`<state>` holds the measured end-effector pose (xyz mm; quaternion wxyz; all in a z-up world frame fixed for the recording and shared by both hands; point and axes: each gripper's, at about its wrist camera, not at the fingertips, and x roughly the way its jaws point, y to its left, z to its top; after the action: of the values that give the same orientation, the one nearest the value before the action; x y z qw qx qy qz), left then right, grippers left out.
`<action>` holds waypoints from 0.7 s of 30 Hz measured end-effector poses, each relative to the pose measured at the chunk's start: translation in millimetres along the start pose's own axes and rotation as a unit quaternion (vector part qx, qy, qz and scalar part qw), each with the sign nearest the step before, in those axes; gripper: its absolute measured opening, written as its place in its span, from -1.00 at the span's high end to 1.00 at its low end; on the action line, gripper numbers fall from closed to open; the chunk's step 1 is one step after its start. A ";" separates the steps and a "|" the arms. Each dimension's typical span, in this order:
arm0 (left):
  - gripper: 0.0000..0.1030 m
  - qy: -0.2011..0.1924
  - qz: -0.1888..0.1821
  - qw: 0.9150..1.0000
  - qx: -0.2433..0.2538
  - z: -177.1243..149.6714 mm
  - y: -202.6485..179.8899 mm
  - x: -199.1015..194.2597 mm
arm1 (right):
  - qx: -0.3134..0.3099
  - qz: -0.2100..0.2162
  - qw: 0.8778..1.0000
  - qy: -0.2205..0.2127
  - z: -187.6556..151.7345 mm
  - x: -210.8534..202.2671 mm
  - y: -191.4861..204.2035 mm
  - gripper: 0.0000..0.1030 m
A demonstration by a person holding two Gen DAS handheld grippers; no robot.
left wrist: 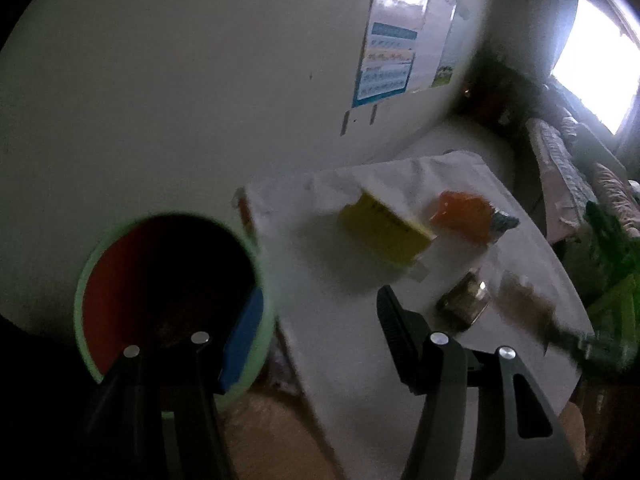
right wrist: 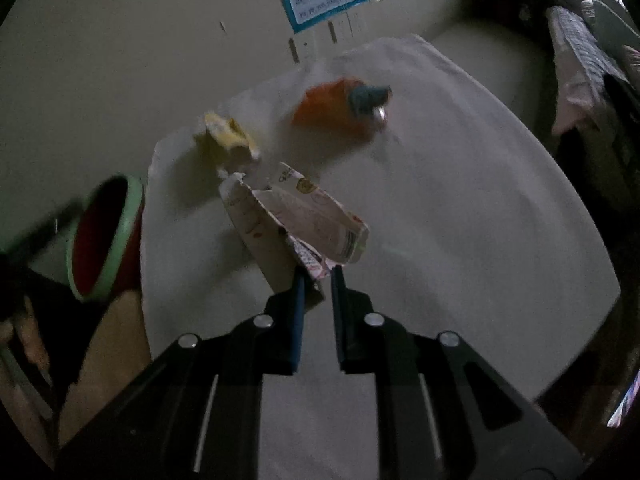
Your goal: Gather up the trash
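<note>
Our right gripper (right wrist: 317, 276) pinches a torn carton (right wrist: 304, 220) above the white cloth (right wrist: 460, 200); our left gripper (left wrist: 316, 308) holds the green-rimmed bin (left wrist: 256, 344), one finger inside.

Green-rimmed red bin (left wrist: 168, 300), orange wrapper (right wrist: 328, 112)

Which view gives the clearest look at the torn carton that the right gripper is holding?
The right wrist view. There the torn carton sits centre frame, pinched at its lower edge by the right gripper, its print visible. The left wrist view shows only a blurred shape at its right edge, likely the carton.
</note>
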<state>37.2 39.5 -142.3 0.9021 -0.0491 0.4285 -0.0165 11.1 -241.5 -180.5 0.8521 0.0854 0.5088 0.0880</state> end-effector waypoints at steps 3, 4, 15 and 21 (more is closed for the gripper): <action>-0.09 -0.013 -0.006 1.000 0.015 9.2 -18.9 1.3 | -0.003 -0.008 1.000 0.014 -23.2 2.6 2.6 0.73; -0.09 -0.018 -0.007 1.000 0.023 12.2 -26.6 2.1 | -0.003 -0.008 1.000 0.018 -27.4 4.6 1.7 0.73; -0.19 -0.026 -0.028 0.997 0.070 30.5 -83.4 20.2 | -0.002 -0.015 1.000 0.004 -40.1 -2.2 -5.6 0.11; -0.19 0.014 -0.023 0.999 0.022 53.8 -82.9 75.7 | 0.002 -0.008 1.000 -0.019 -38.4 -12.6 -10.6 -0.04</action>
<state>127.8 -44.4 -158.4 0.8964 -0.0390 0.4390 -0.0470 -28.0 -252.7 -190.2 0.8620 0.0848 0.4935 0.0785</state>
